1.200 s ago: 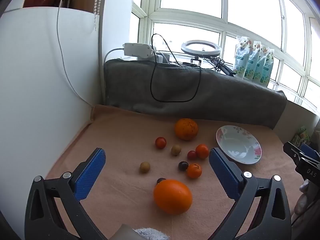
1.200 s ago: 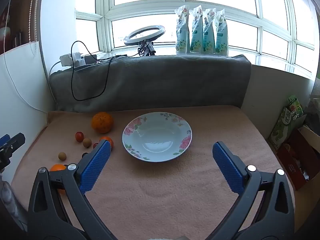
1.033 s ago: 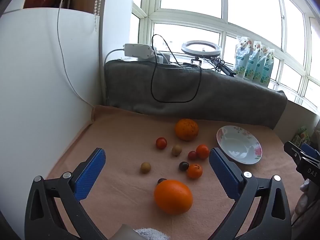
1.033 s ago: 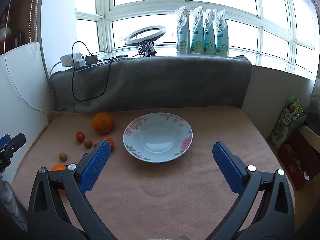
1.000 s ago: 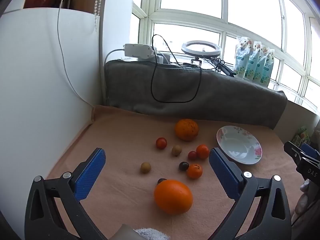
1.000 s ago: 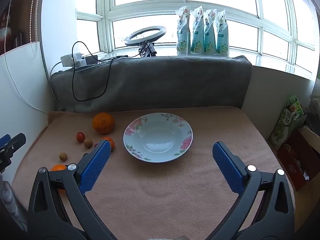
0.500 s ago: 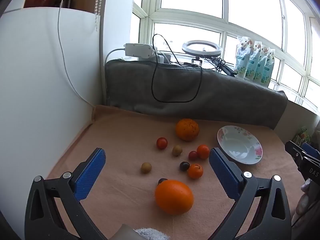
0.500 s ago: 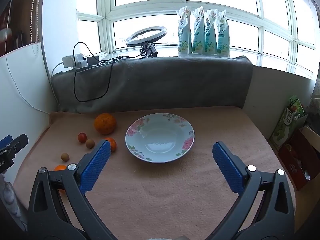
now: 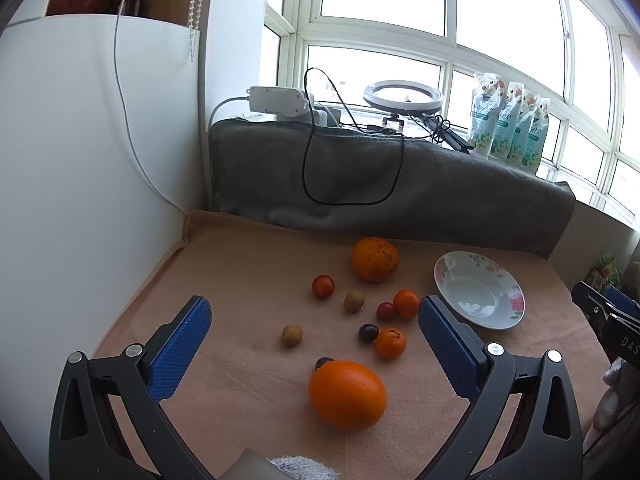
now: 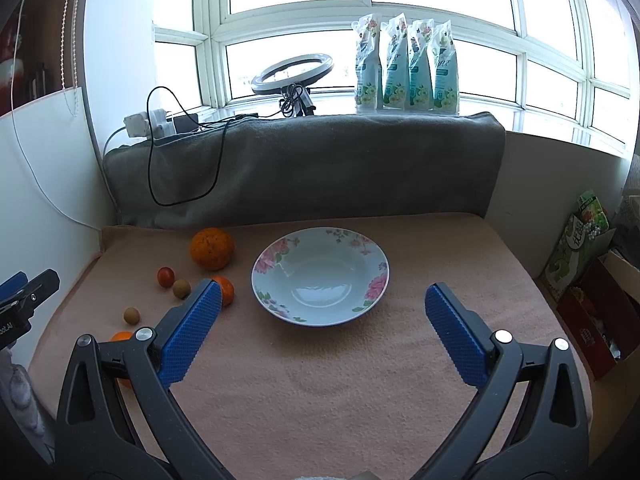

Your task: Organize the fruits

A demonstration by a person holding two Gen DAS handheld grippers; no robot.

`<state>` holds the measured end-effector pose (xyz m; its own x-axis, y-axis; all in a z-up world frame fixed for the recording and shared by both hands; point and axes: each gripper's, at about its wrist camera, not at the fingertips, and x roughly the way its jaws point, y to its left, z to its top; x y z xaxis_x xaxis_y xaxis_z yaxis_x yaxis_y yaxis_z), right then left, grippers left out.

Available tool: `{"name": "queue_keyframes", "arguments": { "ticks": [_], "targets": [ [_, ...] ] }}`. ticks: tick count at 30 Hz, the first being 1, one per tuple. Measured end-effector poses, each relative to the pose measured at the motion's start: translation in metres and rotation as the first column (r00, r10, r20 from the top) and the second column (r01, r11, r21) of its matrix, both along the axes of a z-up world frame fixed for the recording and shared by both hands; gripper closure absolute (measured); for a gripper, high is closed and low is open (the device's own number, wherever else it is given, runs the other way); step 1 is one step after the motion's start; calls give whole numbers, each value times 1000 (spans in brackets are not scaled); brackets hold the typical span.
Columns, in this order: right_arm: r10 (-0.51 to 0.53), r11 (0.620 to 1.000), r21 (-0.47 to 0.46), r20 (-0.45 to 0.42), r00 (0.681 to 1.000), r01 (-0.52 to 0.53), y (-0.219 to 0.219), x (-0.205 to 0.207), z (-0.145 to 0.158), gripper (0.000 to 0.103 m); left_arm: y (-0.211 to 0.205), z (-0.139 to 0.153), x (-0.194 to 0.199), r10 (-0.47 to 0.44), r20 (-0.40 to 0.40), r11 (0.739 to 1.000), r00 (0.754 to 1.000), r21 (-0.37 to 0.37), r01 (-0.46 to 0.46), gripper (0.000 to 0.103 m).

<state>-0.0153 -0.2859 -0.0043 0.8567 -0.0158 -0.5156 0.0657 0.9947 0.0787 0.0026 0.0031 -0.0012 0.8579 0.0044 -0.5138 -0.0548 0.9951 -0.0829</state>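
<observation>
The left gripper [image 9: 314, 332] has its jaws wide apart and holds nothing; the large orange [image 9: 347, 395] lies on the peach cloth [image 9: 240, 264] between its fingers, slightly toward the right one. Ahead of it lie the small fruits, and farther ahead the speckled orange [image 9: 375, 259]. The right gripper [image 10: 320, 320] is also spread wide and empty, and the floral plate [image 10: 320, 276], with no fruit in it, sits just ahead between its fingers.
</observation>
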Motion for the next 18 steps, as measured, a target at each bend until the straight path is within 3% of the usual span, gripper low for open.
{"name": "queue_keyframes", "arguments": {
  "ticks": [18],
  "targets": [
    [1,1000,15,-2,1000,-1,-1,-3,3,0,-5,1,-4,0,10,1000,1000,9,0,1]
  ]
}}
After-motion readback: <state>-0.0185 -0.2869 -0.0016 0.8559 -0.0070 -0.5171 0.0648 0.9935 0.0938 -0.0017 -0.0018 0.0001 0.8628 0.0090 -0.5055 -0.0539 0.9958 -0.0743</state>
